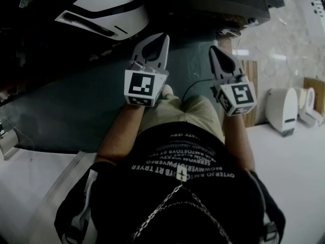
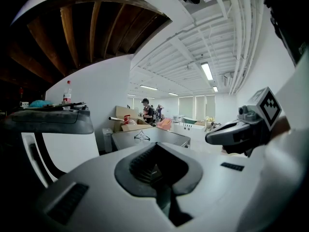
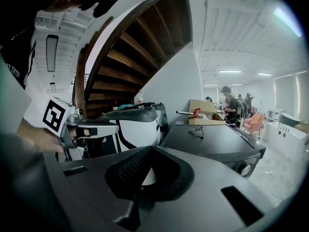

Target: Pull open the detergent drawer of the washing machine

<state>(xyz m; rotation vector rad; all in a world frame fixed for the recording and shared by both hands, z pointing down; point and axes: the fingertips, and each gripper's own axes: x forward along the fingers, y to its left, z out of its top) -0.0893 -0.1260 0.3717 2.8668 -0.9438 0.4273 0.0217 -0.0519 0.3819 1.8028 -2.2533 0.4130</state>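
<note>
The dark washing machine (image 3: 219, 140) stands ahead in the right gripper view, with a round dial (image 3: 247, 169) on its front corner. In the head view only its dark top (image 1: 218, 1) shows, and I cannot make out the detergent drawer. In the left gripper view it appears as a grey box (image 2: 152, 138). My left gripper (image 1: 163, 36) and right gripper (image 1: 213, 49) are held up side by side above the person's knees, short of the machine. Both are shut with nothing between the jaws. Each gripper view shows its own gripper (image 2: 157, 146) (image 3: 149, 149) and the other gripper beside it.
A white and dark appliance (image 1: 106, 9) (image 3: 137, 124) stands left of the washing machine. Cardboard boxes (image 3: 203, 116) lie behind it. A wooden stair underside (image 3: 140, 47) curves overhead. People stand far off (image 3: 228, 103). White units (image 1: 282, 108) sit on the floor at the right.
</note>
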